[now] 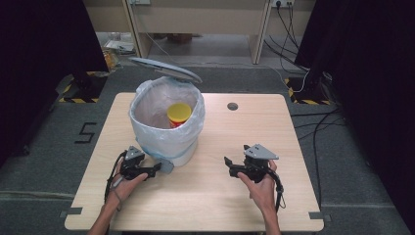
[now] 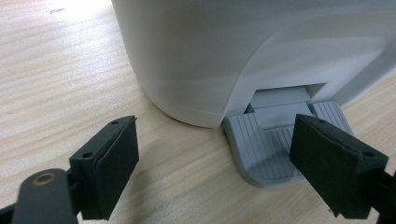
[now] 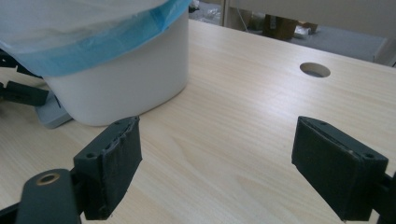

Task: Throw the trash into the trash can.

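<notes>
Left gripper view: pedal (image 2: 268, 147) between jaws.

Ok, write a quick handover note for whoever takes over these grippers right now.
Left gripper: open, one jaw over the grey pedal of the white bin; whether it presses is unclear.
Right gripper: open, empty, over bare table.
Bin lid is up; a yellow-capped jar sits inside the liner bag.
Left: probably release the pedal so the lid closes.
</notes>
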Demonstrator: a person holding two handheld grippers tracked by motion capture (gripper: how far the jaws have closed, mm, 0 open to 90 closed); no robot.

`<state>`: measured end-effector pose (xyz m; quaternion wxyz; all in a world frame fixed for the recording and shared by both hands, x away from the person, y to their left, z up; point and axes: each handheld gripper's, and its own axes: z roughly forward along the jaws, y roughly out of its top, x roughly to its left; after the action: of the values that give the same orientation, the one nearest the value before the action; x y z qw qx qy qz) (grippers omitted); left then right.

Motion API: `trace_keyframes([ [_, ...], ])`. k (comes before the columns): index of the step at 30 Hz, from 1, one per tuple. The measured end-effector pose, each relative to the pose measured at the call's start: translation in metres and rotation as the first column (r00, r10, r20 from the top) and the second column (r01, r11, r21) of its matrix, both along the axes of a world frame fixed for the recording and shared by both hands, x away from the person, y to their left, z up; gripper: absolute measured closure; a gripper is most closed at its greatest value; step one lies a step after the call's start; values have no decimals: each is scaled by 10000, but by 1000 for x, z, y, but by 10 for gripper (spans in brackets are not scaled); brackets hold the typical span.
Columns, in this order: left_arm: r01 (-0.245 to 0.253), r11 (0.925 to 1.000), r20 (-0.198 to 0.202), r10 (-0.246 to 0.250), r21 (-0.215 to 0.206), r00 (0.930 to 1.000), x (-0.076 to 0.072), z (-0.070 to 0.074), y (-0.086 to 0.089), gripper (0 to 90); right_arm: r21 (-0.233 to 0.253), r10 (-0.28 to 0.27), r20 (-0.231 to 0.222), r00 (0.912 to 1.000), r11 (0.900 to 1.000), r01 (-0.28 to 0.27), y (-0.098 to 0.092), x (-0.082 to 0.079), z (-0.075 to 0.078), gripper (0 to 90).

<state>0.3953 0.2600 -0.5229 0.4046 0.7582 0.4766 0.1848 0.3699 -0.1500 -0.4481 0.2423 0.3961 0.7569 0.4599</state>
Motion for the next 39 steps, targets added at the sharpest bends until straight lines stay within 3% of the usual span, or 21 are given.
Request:
trace_keyframes([
  [8, -8, 10000, -4, 8, -21, 10000, 0, 0, 0, 148, -182, -39, -336, 9994, 9998, 33, -2, 0, -12, 158],
  [10, -6, 10000, -20, 6, -24, 10000, 0, 0, 0, 148, -654, 11, -627, 9980, 9978, -52, -2, 1, -19, 156],
  [16, -12, 10000, -9, 12, -21, 10000, 0, 0, 0, 148, -1005, 70, -1284, 9917, 9947, -200, 2, 2, -37, 157],
  [28, -13, 10000, -15, 13, -28, 10000, 0, 0, 0, 148, -1667, 96, -1790, 9838, 9852, -400, 9, 2, -58, 158],
  [29, -8, 10000, -19, 8, -14, 10000, 0, 0, 0, 148, -1913, 84, -1842, 9829, 9805, -443, 11, 1, -62, 161],
  [32, -2, 10000, -22, 2, -39, 10000, 0, 0, 0, 148, -2062, 84, -1918, 9814, 9773, -487, 12, 0, -67, 170],
  [39, 0, 10000, -15, 0, 0, 10000, 0, 0, 0, 148, -1899, -16, -1989, 9800, 9811, -369, 9, -4, -69, 162],
])
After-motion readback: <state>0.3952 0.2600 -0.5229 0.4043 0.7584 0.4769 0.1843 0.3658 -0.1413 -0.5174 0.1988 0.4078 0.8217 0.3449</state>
